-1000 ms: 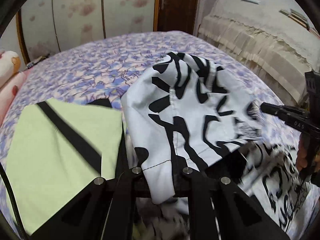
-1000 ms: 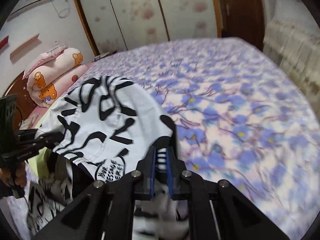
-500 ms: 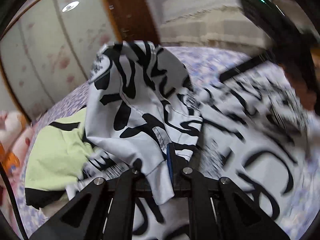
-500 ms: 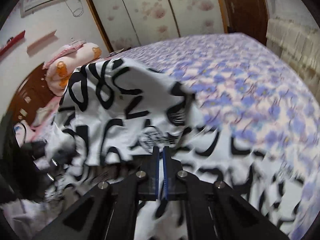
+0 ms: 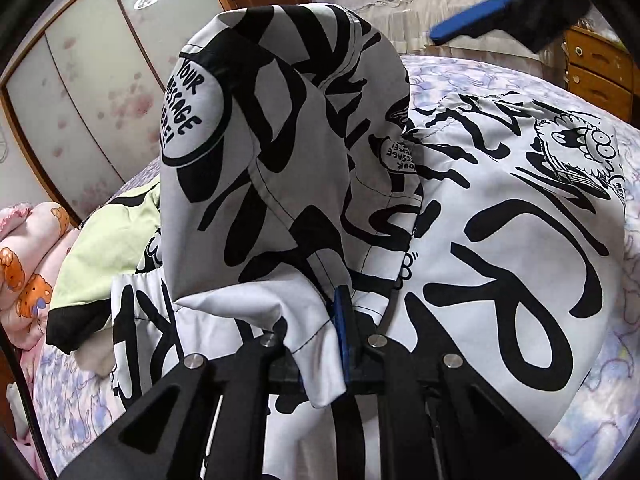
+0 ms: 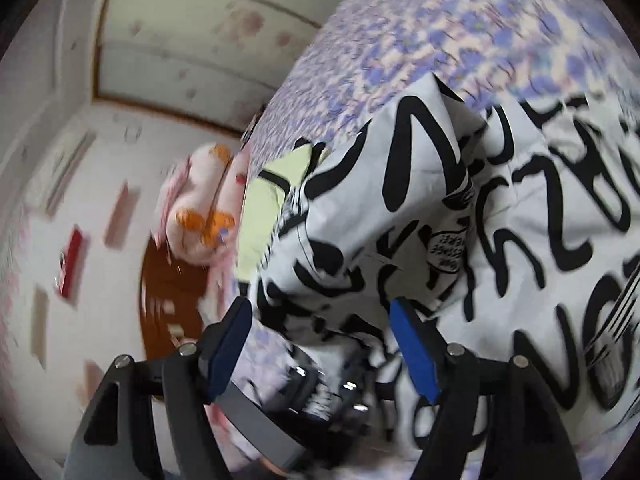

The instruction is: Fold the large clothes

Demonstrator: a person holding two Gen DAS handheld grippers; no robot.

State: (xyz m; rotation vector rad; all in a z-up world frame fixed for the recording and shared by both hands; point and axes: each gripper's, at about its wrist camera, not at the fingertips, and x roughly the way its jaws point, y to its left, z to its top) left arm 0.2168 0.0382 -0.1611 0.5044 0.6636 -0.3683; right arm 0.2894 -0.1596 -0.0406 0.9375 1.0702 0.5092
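the flowered bed (image 5: 500, 80) carried the big black-and-white printed garment (image 5: 520, 248), which lay spread toward the right, long side running away from the left gripper; a pale green garment (image 5: 120, 236) lay beside it at left. the left gripper (image 5: 343, 332) was clamped tight on a raised fold of the printed cloth, just in front of its camera. the right gripper (image 6: 322, 344) was opening, its blue pads (image 6: 414, 350) apart, cloth lying beyond them but nothing pinched. the left hand looked nearer, so laying that fold down seemed its job.
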